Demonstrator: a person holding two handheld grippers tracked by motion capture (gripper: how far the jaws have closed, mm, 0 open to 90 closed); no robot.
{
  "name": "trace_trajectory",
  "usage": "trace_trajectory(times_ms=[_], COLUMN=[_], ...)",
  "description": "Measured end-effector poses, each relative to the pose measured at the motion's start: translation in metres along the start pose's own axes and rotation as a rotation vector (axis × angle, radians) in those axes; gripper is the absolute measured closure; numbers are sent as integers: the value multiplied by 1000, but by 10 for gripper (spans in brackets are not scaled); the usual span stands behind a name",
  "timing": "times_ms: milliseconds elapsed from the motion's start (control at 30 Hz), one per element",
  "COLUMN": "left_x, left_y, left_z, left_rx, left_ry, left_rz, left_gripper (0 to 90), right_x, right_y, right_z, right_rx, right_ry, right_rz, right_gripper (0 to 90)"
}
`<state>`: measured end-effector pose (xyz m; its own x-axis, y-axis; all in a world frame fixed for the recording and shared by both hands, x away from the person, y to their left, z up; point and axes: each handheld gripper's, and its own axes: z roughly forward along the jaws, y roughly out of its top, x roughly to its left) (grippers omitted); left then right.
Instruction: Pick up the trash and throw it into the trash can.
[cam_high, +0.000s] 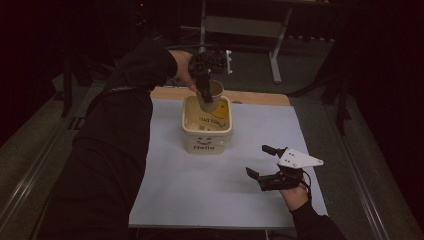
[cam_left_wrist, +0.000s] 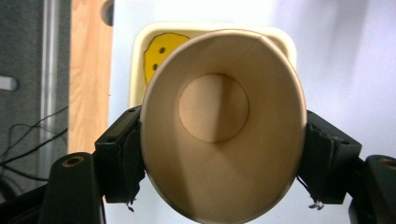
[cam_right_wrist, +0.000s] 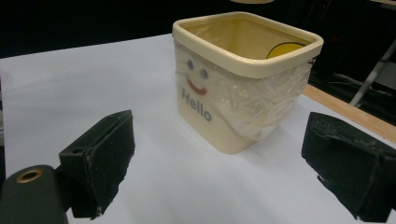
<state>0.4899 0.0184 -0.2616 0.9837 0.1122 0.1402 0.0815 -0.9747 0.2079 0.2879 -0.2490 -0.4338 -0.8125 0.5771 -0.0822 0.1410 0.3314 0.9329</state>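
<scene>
The person wears black long sleeves (cam_high: 145, 65), seen at the left and lower right of the high view. Each black two-jaw gripper has blocky jaws with frayed dark pads (cam_right_wrist: 109, 149) and brass-ringed screw holes (cam_left_wrist: 73, 161). The right gripper (cam_high: 265, 165) carries a grey three-cornered plate (cam_high: 298, 159).

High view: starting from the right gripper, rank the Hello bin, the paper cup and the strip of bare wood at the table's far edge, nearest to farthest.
1. Hello bin: mid-table, ahead and left of the right gripper, which rests open near the front right.
2. Paper cup: gripped by the left gripper above the bin's far side.
3. Wood strip: along the far edge, behind the bin.
</scene>
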Motion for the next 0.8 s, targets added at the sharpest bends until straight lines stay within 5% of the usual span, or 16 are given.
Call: trace_trajectory(times_ms=[133,233,533,800], left_x=[1,3,2,-3], left_y=[-2,-3,-8,-13], left_z=[0,2,-5,-11], left_rx=[-10,-5,-115,-157], left_ry=[60,33,49,50], left_rz=[5,-32,-49,-56], left_gripper=[187,3,4,5], right_x=[0,0,0,0], right_y=[0,0,0,1], right_z=[0,0,0,0], right_rx=[0,0,0,0], right_ry=[0,1,1,1], right_rz=[1,0,-1,-2], right_gripper=[94,94,95,95])
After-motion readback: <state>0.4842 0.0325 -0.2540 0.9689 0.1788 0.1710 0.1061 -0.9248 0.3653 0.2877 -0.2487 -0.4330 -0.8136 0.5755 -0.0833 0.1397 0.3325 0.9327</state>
